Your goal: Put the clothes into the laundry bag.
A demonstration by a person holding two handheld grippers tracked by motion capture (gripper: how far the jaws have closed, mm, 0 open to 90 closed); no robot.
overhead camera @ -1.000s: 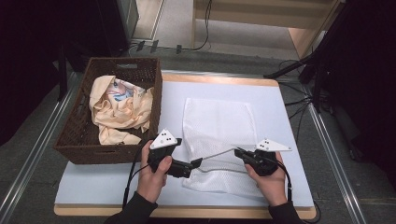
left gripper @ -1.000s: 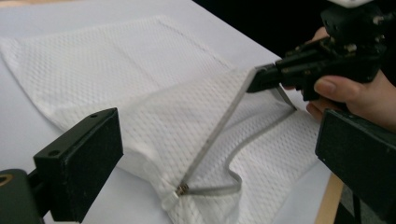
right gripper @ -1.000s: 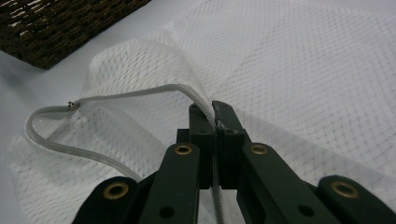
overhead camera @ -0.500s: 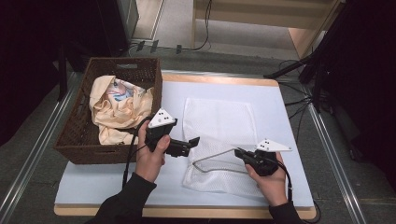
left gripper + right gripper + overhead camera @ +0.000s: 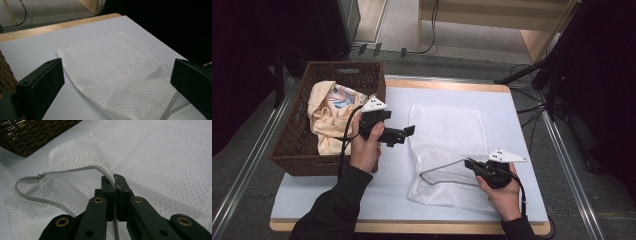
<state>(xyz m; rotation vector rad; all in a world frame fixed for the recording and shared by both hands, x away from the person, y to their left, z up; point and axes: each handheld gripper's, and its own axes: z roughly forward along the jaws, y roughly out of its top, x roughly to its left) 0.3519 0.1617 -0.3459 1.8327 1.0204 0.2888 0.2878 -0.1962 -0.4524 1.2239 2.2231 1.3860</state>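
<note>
A white mesh bag (image 5: pixel 452 155) lies flat on the white table (image 5: pixel 522 130), its zippered mouth nearest the person and pulled partly open. The right claw (image 5: pixel 473 164) is clamped tight on the zipper edge (image 5: pixel 75 170) at the mouth, holding the top layer up so the opening arches just to that claw's left; in the right gripper view the mesh is pinched between the closed jaws. The bag looks very light, soft and limp, so it will likely sag and fold wherever it is not held. The zipper tape appears to be its stiffest part and the best place to grip, since bare mesh could slip or snag. Farther off, the left claw (image 5: pixel 404 134) hovers above the table with its jaws wide apart and nothing between them; the bag's far half lies ahead of and below it in the left gripper view. To that claw's left stands a dark wicker basket (image 5: pixel 292 150) holding a bundle of pale peach cloth (image 5: pixel 329 115), which also looks soft and easy to bunch. Compared with a second ago, the left claw has let go of the bag's mouth, risen and moved away toward the basket, while the right claw has kept its place and its grip.
</note>
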